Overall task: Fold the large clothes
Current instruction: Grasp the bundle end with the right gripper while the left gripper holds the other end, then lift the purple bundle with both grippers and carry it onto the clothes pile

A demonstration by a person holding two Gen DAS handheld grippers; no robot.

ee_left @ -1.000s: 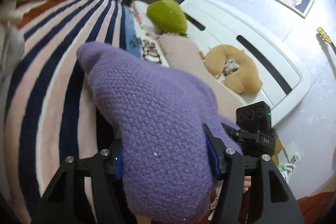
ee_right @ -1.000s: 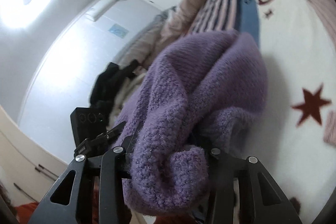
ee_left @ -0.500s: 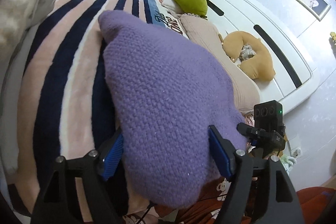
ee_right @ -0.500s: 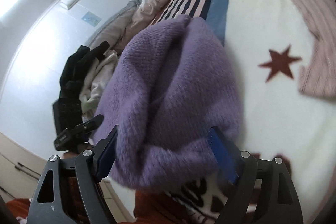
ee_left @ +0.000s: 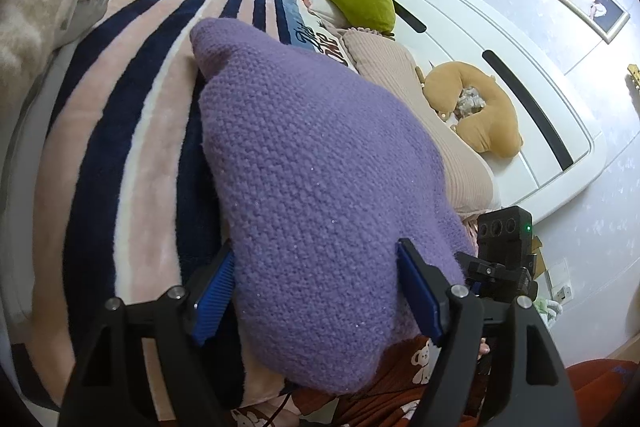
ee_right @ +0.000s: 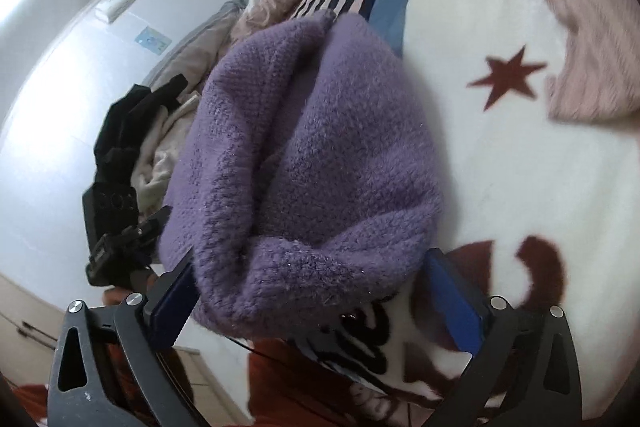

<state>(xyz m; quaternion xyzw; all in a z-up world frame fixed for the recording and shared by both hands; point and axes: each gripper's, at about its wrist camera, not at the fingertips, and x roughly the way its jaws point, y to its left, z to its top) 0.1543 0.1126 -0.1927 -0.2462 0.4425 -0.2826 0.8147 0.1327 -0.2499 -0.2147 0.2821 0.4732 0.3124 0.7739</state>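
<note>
One purple sweater (ee_left: 320, 187) is lying on one bed (ee_left: 120, 147). Two grippers are showing, the left gripper (ee_left: 316, 291) and the right gripper (ee_right: 316, 303). One green pillow (ee_left: 360, 3), one tan neck pillow (ee_left: 480, 123), one pink sweater (ee_left: 440, 131) and one framed picture (ee_left: 580, 1) are showing.

Both views are evenly lit by soft indoor light, with strong fisheye bending and dark vignetted corners. In the right wrist view the white wall (ee_right: 52, 99) at the upper left is washed out by glare, and the pink knit (ee_right: 592, 39) and star print (ee_right: 506, 75) smear with motion blur. The left wrist view is sharper, with a dark shadow beside the purple sweater (ee_left: 320, 187).
</note>
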